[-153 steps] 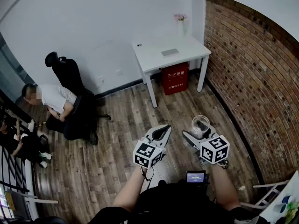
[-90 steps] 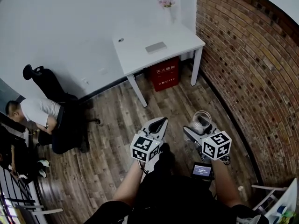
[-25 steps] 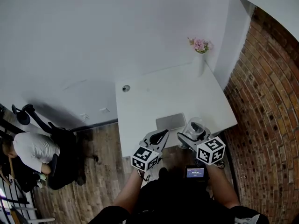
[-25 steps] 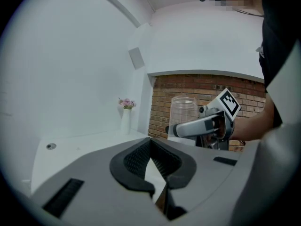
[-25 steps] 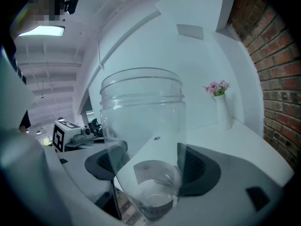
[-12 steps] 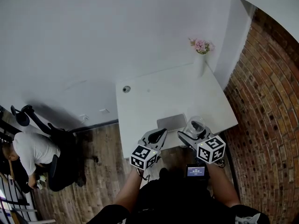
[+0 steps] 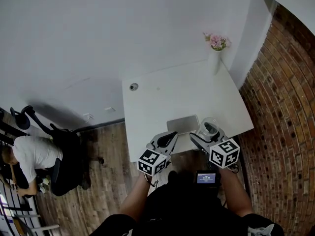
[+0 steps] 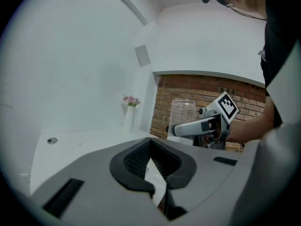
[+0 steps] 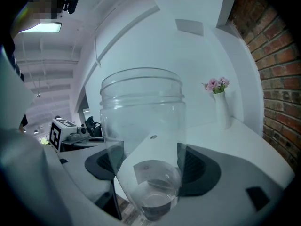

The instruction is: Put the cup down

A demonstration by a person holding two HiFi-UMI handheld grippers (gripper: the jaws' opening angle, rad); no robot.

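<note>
A clear plastic cup (image 9: 143, 126) stands upright between the jaws of my right gripper (image 9: 149, 165), which is shut on its lower part. In the head view the cup (image 7: 209, 127) and right gripper (image 7: 205, 133) hang over the near edge of the white table (image 7: 167, 97); whether the cup touches the top I cannot tell. My left gripper (image 7: 172, 133) is beside it on the left, also at the table's front edge. Its jaws are shut and hold nothing (image 8: 150, 141). From the left gripper view the cup (image 8: 182, 111) shows to the right.
A flat grey pad (image 7: 183, 124) lies on the table just beyond the grippers. A white vase with pink flowers (image 7: 215, 53) stands at the far right corner, a round cable hole (image 7: 134, 86) at the far left. A brick wall (image 7: 280, 117) runs along the right. A seated person (image 7: 29, 156) is at left.
Over the last seconds I have come from the wooden floor up to the white table, cup still in the right gripper. In the last second the grippers barely shifted.
</note>
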